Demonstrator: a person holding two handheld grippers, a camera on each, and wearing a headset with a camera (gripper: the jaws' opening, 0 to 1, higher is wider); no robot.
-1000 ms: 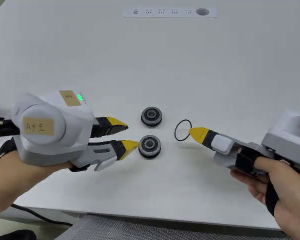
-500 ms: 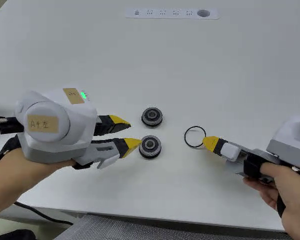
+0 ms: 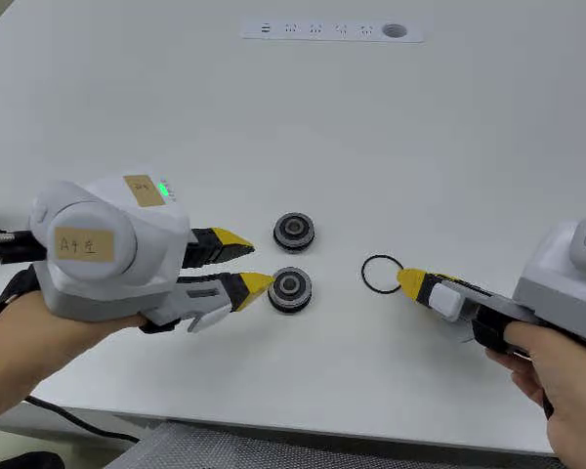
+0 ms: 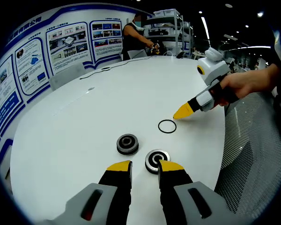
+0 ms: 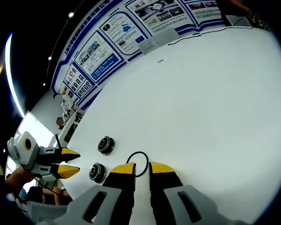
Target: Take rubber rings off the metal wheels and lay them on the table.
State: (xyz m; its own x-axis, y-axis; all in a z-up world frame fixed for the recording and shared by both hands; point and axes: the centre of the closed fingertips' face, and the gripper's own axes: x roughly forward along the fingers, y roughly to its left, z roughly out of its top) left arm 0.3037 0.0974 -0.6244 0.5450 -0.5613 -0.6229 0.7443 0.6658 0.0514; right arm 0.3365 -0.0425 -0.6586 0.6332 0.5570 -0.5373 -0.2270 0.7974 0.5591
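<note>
The left hand-held gripper (image 3: 252, 261), jaws spread and empty, is pointing straight at the nearer wheel (image 3: 291, 288), closer to it than the slightly parted right hand-held gripper (image 3: 408, 280) beside the loose ring (image 3: 381, 274).

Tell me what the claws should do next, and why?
Probably the open left claw should close on the nearer round black-and-metal wheel at its tips, steadying it. One thin black rubber ring already lies flat on the white table by the right claw, so that wheel looks like the next job.

Right tongs (image 3: 407, 280), rear off-frame
</note>
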